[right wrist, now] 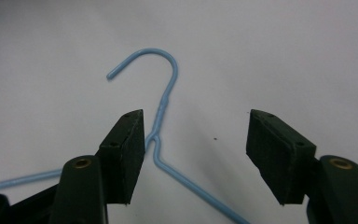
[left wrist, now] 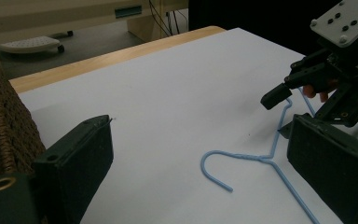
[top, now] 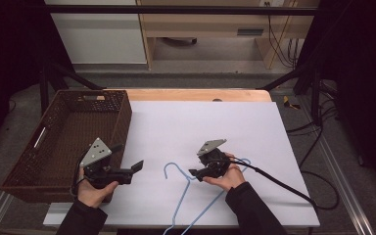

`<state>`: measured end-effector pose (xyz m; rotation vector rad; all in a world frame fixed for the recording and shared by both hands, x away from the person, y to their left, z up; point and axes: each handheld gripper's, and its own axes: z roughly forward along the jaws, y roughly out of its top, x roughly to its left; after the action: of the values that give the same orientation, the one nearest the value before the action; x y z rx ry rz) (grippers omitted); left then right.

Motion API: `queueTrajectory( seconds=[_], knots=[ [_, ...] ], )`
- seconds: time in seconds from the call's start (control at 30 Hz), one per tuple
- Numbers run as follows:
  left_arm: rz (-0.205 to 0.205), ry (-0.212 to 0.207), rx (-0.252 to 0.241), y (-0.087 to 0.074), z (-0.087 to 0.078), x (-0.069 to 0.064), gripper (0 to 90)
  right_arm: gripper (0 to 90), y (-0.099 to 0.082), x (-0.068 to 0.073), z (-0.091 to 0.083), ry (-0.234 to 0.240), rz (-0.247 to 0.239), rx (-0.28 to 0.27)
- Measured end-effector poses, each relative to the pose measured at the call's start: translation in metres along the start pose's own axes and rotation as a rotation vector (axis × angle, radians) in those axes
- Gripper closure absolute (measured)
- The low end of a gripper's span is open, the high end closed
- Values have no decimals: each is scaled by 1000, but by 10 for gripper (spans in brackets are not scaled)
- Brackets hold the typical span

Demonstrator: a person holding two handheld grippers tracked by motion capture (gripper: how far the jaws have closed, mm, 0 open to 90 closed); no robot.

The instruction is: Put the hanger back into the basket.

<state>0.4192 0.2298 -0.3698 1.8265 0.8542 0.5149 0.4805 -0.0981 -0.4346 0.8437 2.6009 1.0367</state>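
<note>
A light blue wire hanger (top: 186, 188) lies flat on the white table top, hook (right wrist: 165, 100) pointing away from the person. My right gripper (top: 196, 171) is tilted down over the hanger's neck. Its jaws stand apart in the right gripper view (right wrist: 196, 128), with the twisted neck just inside the left jaw and nothing pressed between the pads. My left gripper (top: 127, 156) hovers left of the hook, beside the basket. It is open wide (left wrist: 200, 128), with the hanger (left wrist: 242, 157) lying beyond its jaws. The right gripper (left wrist: 284, 112) is seen farther off in the left gripper view.
A brown wicker basket (top: 122, 122) stands at the table's left edge, close to my left gripper, and its wall (left wrist: 4, 130) fills the left side of the left gripper view. A black cable (top: 284, 186) trails right from my right gripper. The white sheet (top: 200, 122) stretches beyond the hanger.
</note>
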Motion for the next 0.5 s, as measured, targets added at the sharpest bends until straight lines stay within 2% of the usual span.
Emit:
queueTrajectory(
  seconds=[0.17,0.3,0.5],
  knots=[
    [-4,1,-1,0,0,1,68,426,7,9,11,4,41,18],
    [-5,3,-2,0,-1,1,68,455,11,14,17,-8,48,30],
    [-7,4,-1,0,-1,1,68,540,12,19,24,1,108,30]
  ],
)
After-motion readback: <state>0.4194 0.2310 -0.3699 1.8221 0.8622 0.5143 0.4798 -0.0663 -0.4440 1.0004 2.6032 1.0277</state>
